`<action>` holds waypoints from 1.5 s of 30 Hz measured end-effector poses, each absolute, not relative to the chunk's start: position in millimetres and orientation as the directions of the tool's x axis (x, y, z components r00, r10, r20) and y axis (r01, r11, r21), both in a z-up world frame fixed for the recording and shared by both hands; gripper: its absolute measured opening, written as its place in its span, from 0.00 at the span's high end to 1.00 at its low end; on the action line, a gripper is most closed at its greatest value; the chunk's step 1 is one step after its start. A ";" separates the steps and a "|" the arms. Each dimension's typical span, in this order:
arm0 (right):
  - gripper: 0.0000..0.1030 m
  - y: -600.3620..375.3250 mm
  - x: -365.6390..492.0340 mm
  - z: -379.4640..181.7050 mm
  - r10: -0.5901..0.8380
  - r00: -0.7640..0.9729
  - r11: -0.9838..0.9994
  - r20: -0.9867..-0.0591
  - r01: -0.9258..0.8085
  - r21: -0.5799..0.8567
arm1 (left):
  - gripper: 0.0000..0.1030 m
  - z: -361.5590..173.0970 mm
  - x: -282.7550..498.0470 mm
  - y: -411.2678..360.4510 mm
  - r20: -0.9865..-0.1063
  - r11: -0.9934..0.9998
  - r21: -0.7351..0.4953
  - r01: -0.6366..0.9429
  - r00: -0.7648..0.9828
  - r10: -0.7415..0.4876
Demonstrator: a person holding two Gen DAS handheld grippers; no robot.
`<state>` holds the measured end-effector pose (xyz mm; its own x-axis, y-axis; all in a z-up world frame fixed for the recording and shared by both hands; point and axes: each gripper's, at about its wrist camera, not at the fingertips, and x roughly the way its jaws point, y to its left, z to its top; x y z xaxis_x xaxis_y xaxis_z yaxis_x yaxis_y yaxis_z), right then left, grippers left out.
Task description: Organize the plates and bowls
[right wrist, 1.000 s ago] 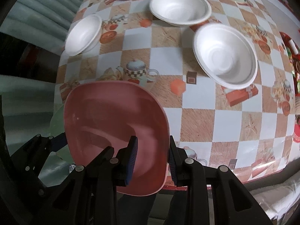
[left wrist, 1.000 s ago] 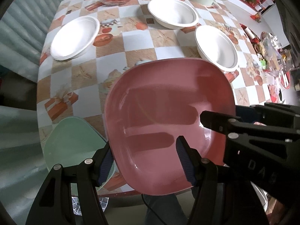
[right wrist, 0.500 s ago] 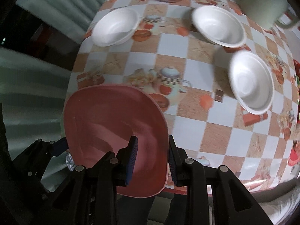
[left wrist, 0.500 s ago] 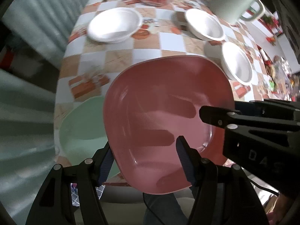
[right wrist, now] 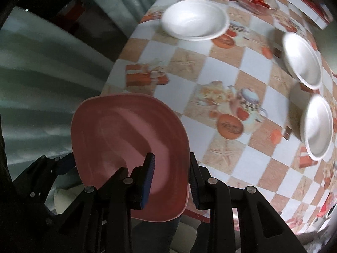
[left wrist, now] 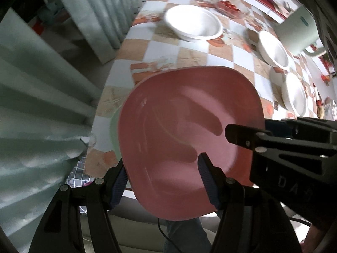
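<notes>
Nearby, three white bowls (right wrist: 194, 19) sit empty — glass bowl (right wrist: 256, 0) holds tomatoes.

Pink plate (left wrist: 185, 126), three white bowls (right wrist: 194, 20), orange-and-white chequered worktop (right wrist: 221, 67); beneath the plate, seemingly pale green plate (left wrist: 113, 126).

Embossed letters "DA" plus a third, unclear character, read on the black body of the right gripper (left wrist: 292, 184), left wrist view. Small teal label on the pale green pitcher (left wrist: 299, 31): too blurred to read. Round orange emblem (right wrist: 230, 126) printed on the tablecloth (right wrist: 221, 67): lettering illegible. No other text legible.
</notes>
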<state>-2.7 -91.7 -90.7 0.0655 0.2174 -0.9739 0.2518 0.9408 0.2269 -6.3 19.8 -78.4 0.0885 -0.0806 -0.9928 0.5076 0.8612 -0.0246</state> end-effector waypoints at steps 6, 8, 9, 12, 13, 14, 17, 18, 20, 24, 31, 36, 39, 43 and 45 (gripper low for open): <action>0.68 -75.1 8.9 -98.1 0.219 0.049 0.951 -0.975 0.212 0.224 | 0.35 -84.1 -1.1 34.8 -0.994 0.882 -0.018 0.472 0.083 -0.065; 0.68 -69.0 13.3 -101.4 0.216 0.044 0.956 -0.975 0.196 0.220 | 0.35 -87.9 0.2 38.1 -0.995 0.888 -0.014 0.460 0.080 -0.058; 0.67 -66.3 15.0 -102.9 0.216 0.041 0.957 -0.975 0.190 0.220 | 0.35 -89.8 0.8 40.2 -0.995 0.891 -0.011 0.454 0.080 -0.054; 0.68 -59.7 19.3 -107.7 0.220 0.038 0.959 -0.975 0.175 0.224 | 0.35 -95.8 3.4 46.8 -0.997 0.900 -0.010 0.436 0.070 -0.045; 0.68 -58.5 20.2 -109.2 0.221 0.037 0.959 -0.975 0.173 0.224 | 0.35 -98.2 4.4 48.7 -0.997 0.903 -0.012 0.430 0.065 -0.044; 0.68 -56.1 22.1 -112.1 0.220 0.032 0.960 -0.975 0.167 0.222 | 0.35 -101.3 5.6 50.3 -0.998 0.906 -0.012 0.424 0.057 -0.040; 0.68 -52.2 25.5 -118.5 0.216 0.025 0.963 -0.976 0.159 0.218 | 0.35 -108.9 8.0 52.2 -0.998 0.909 -0.005 0.417 0.048 -0.027; 0.67 -51.7 25.8 -119.3 0.214 0.025 0.964 -0.977 0.159 0.215 | 0.35 -111.5 8.9 51.9 -0.999 0.908 -0.002 0.420 0.044 -0.022; 0.67 -50.4 28.2 -123.4 0.209 0.018 0.965 -0.978 0.161 0.209 | 0.35 -115.2 10.1 51.8 -0.999 0.906 0.003 0.423 0.041 -0.015; 0.67 -48.0 32.0 -129.3 0.207 0.007 0.966 -0.978 0.157 0.206 | 0.35 -122.8 12.9 53.2 -1.000 0.908 0.007 0.418 0.030 -0.006; 0.68 -44.5 35.2 -140.8 0.203 -0.002 0.965 -0.979 0.169 0.199 | 0.27 -130.6 11.7 49.6 -0.999 0.908 0.037 0.417 0.049 0.019; 0.67 -44.3 34.1 -146.4 0.218 -0.009 0.961 -0.976 0.177 0.213 | 0.24 -136.2 13.6 48.2 -0.999 0.915 0.041 0.401 0.027 0.033; 0.67 -45.7 32.5 -147.1 0.224 -0.009 0.958 -0.975 0.184 0.219 | 0.24 -140.1 12.7 49.1 -0.999 0.911 0.038 0.412 0.017 0.034; 0.35 -48.1 31.3 -147.0 0.228 0.001 0.954 -0.974 0.198 0.224 | 0.17 -135.0 10.7 49.0 -0.998 0.902 0.044 0.429 0.059 0.020; 0.21 -52.0 30.1 -141.9 0.226 0.021 0.952 -0.974 0.205 0.226 | 0.11 -131.8 12.7 51.2 -0.998 0.907 0.036 0.419 0.069 0.008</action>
<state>30.1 -52.0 -141.9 0.0215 0.2262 -0.9738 0.2047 0.9524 0.2257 12.7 51.2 -131.8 0.0695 0.0079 -0.9976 0.4193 0.9071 0.0364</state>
